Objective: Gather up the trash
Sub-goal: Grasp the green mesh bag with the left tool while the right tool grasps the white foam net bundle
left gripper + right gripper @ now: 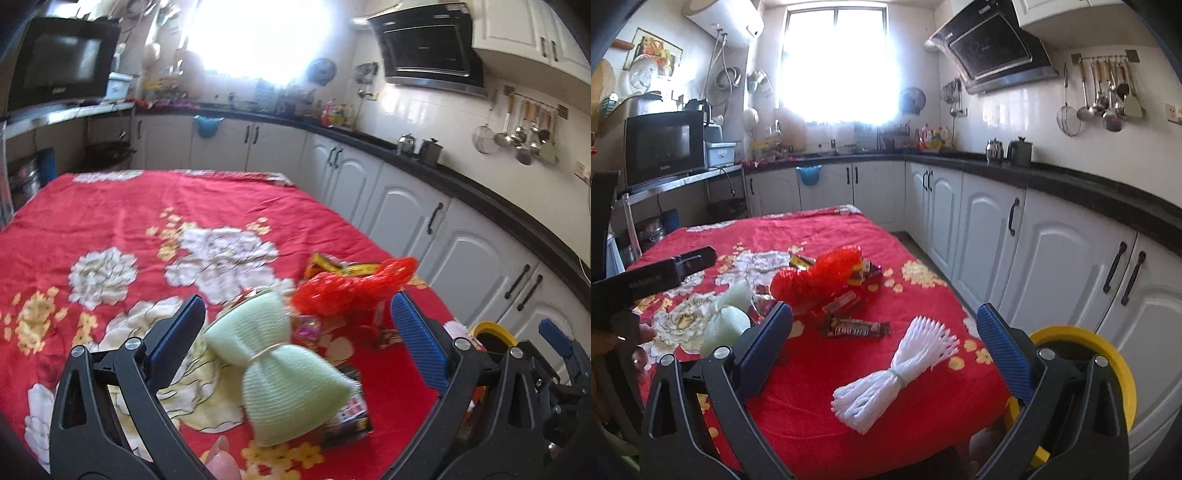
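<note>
**Handling Notes: Foam Netting and Wrappers on the Red Cloth**

The left gripper (pixel 295 332) has its jaws spread wide and holds nothing. The green foam net (pixel 284 369) lies between them on the red floral cloth (pixel 110 206), tied at its waist with a thin band. The right gripper (pixel 884 339) is likewise fully open and empty, with the white foam net (pixel 897 373) ahead of it on the cloth, also cinched at mid-length.

Both nets look very light, soft and springy; they will probably compress rather than resist. The tied waist is the narrowest, firmest place to take hold. The flared ends would likely collapse or slip.

The red mesh net (pixel 820 277) and the dark candy wrapper (pixel 857 328) lie farther in; the wrappers are thin, flat and likely slick.

The yellow bin (pixel 1108 369) stands just past the table's right edge. The white net lies near that edge. The cabinets (pixel 1052 251) beyond leave a narrow aisle; the cloth's far half is open.
</note>
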A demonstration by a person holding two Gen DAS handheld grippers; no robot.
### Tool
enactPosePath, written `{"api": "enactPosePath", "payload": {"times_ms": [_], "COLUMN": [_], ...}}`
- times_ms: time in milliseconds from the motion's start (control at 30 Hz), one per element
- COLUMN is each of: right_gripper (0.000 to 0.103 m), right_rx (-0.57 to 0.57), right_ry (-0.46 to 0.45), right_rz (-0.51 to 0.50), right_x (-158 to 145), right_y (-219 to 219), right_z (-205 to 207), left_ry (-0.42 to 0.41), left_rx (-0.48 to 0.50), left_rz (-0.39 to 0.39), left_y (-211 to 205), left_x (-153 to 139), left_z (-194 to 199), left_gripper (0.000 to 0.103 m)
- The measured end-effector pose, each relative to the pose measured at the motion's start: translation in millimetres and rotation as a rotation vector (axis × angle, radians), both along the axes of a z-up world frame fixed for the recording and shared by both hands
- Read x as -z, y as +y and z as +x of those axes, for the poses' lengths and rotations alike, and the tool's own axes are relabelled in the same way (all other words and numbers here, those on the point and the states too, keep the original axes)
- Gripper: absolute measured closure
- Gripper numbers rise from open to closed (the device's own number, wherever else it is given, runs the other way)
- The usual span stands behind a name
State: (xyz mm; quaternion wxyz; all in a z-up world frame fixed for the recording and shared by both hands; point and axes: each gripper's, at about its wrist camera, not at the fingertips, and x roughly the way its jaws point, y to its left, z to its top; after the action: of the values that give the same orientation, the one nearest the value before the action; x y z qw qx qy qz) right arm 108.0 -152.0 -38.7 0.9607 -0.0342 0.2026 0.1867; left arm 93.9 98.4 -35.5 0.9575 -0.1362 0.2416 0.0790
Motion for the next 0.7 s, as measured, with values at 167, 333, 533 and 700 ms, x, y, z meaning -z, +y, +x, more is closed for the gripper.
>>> {"api": "enactPosePath", "payload": {"times_ms": [167, 333, 533, 700], "right_gripper": [0.006, 0.006, 0.006, 0.006], "right_rx": [-0.006, -0.008, 0.016, 0.023], "right_ry": [0.027, 0.085, 0.191, 0.261], "right_rz": [-0.016, -0.042, -0.022, -0.002], "right_x": [11.8, 27.0, 48.1, 61.2], "right_y": [6.2, 15.3, 15.1, 13.8], "right_z": [7.1, 21.2, 40.2, 53.2], "left_ry": [0.048, 0.119, 0.192, 0.224], "left_rx": [-0.027, -0.032, -0.017, -0.025], "left_rz": [-0.04, -0.099, -0.202, -0.291], "left_y": [15.3, 21.4, 22.8, 27.9], "left_x": [16.2, 35.6, 55.4, 64.2], "left_z": [4.3, 11.9, 24.3, 33.3], "left_gripper": [0.011, 0.011, 0.011, 0.011]}}
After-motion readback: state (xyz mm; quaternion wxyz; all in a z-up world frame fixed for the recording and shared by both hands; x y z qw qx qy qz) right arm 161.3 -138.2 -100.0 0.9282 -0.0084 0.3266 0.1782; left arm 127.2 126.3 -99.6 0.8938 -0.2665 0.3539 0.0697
